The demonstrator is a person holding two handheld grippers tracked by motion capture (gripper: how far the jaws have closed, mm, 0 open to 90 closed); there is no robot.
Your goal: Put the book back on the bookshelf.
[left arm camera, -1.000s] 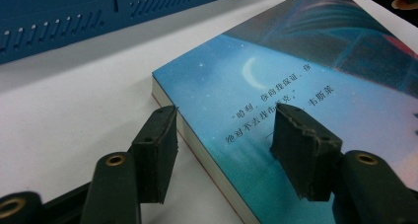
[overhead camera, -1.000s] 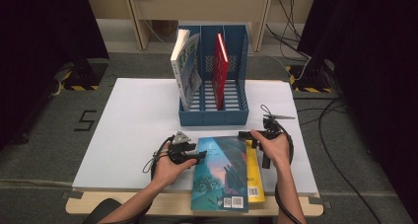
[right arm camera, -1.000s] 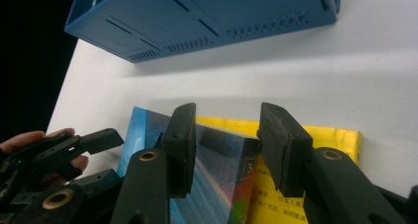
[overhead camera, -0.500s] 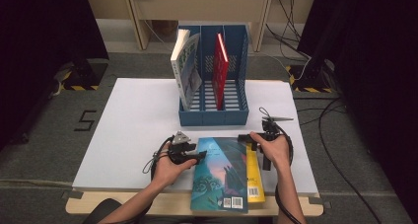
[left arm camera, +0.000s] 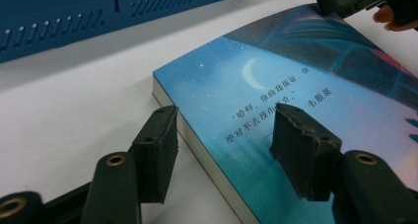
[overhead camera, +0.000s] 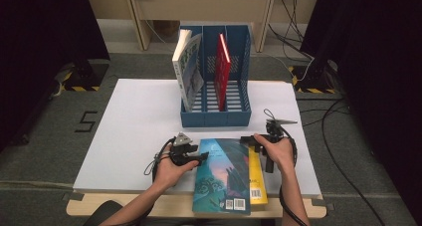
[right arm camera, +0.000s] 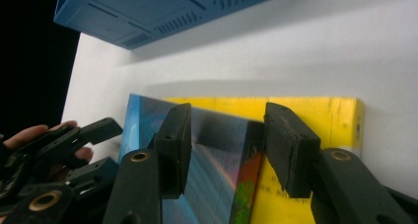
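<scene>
A big white table top (overhead camera: 134,126) sits on a pale wooden board (overhead camera: 169,210). The floor (overhead camera: 45,136) under it is grey carpet, with a black mark like a 5 (overhead camera: 87,121) stuck on it, off past the left end of the table. Far behind the table stand light wooden legs (overhead camera: 142,22) of some furniture. Black curtains (overhead camera: 45,32) hang dark on both far sides. Small stands with yellow and black stripes (overhead camera: 79,81) sit on the floor by the curtains. Black cables (overhead camera: 343,136) run across the floor on the right. The light is soft and comes from above.
</scene>
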